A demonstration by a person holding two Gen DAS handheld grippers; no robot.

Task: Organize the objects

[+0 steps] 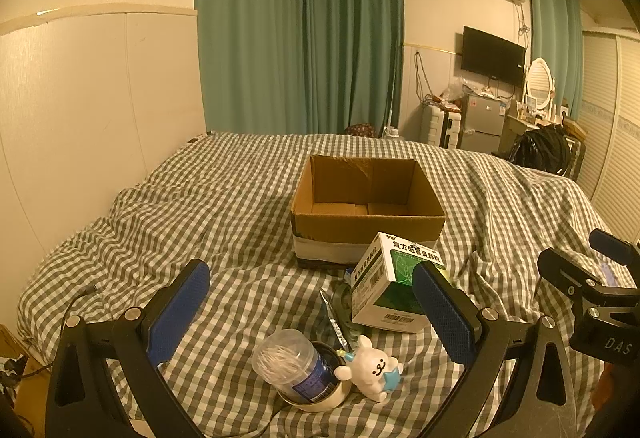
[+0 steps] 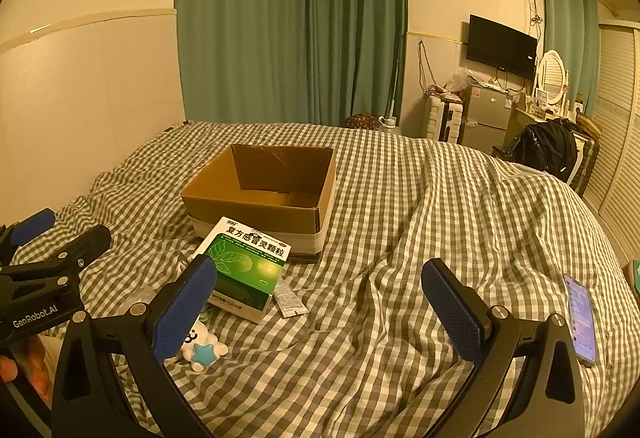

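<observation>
An open, empty cardboard box (image 1: 368,213) (image 2: 264,193) stands mid-bed. In front of it lies a green-and-white medicine box (image 1: 394,284) (image 2: 246,270). Nearer me are a clear toothpick jar (image 1: 290,364) lying in a small round tin (image 1: 320,400), a white bunny figurine with a blue star (image 1: 374,364) (image 2: 202,344), and foil sachets (image 1: 334,318) (image 2: 290,300). My left gripper (image 1: 312,312) is open above the jar and bunny, holding nothing. My right gripper (image 2: 320,308) is open over bare bedding, to the right of the medicine box. Each gripper shows at the edge of the other's view.
A green-and-white checked duvet (image 2: 420,222) covers the bed, rumpled in folds. A phone (image 2: 581,318) with its screen lit lies at the bed's right edge. A white wall runs along the left. Green curtains, a small fridge (image 1: 482,119) and a dressing table stand beyond the bed.
</observation>
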